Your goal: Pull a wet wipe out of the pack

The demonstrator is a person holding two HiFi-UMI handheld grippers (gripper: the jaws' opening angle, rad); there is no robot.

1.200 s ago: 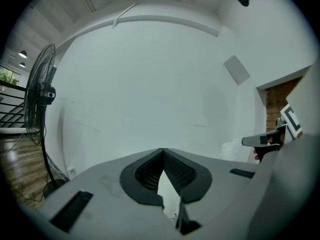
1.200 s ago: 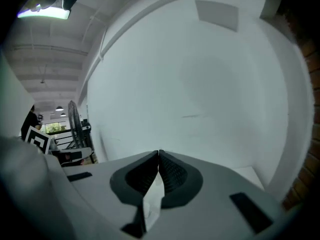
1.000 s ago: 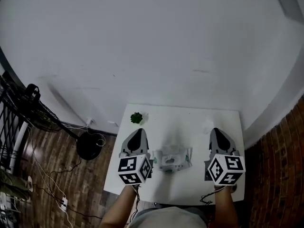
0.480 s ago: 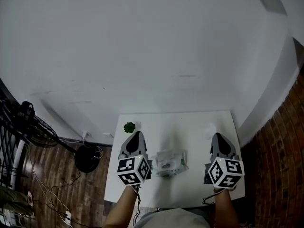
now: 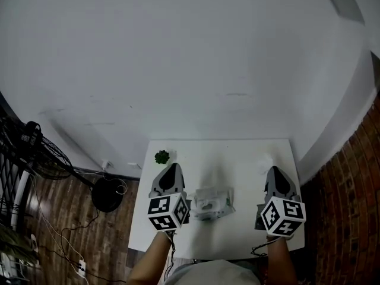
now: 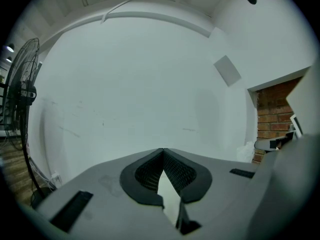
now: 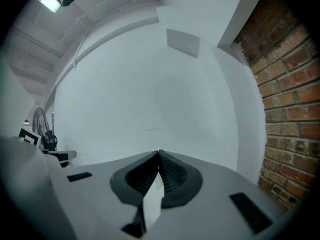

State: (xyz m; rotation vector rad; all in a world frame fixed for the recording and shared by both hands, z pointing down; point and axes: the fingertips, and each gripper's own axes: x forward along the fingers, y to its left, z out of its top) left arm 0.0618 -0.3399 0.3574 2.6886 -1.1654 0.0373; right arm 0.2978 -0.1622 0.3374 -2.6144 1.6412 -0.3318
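Wipes pack lay mid-table on the white table, between the left gripper and the right gripper. Both grippers' jaws were pressed together at the tips, pinching nothing. Small green plant sat near the table's far left corner.

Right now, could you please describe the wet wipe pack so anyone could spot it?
On the white table, look between the left gripper and right gripper. The wet wipe pack lies there, a pale crinkled pouch, unlike the small green plant beyond.
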